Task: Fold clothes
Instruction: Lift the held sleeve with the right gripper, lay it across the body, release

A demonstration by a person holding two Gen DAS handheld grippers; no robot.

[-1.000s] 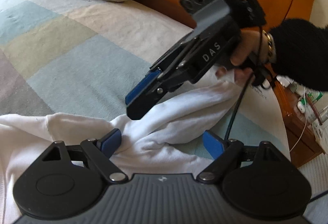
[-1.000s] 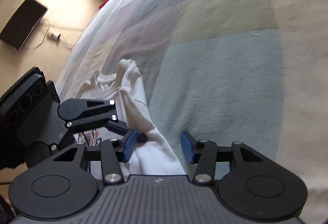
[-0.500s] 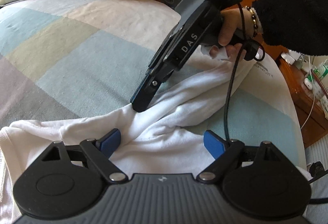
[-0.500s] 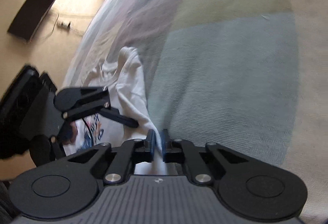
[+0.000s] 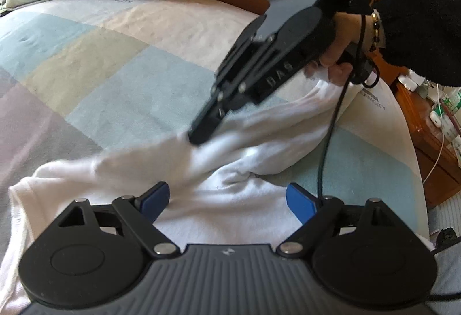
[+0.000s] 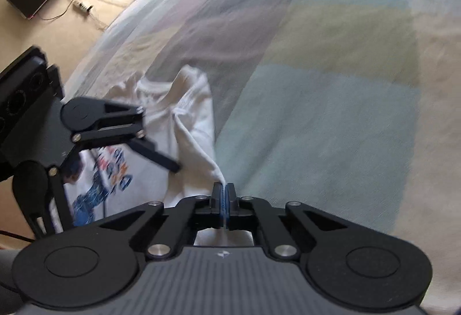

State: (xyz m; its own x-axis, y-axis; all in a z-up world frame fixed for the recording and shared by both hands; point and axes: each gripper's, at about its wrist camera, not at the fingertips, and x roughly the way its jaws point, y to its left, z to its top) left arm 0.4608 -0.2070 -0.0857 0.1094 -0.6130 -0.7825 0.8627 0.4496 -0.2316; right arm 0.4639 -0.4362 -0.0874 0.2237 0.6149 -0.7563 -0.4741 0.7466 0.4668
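White T-shirt [image 6: 198,124] is now pinched by right gripper [image 6: 224,194] jaws, open a second ago; left gripper [image 5: 227,199] jaws remain spread.

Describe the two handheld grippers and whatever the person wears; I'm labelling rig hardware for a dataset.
Both are matte black. The left gripper has a ribbed grey top plate, two round discs and blue finger pads. The right gripper bears white "DAS" lettering, a green light, three round sockets and a black cable. The hand holding it wears a fuzzy black sleeve and beaded bracelet.
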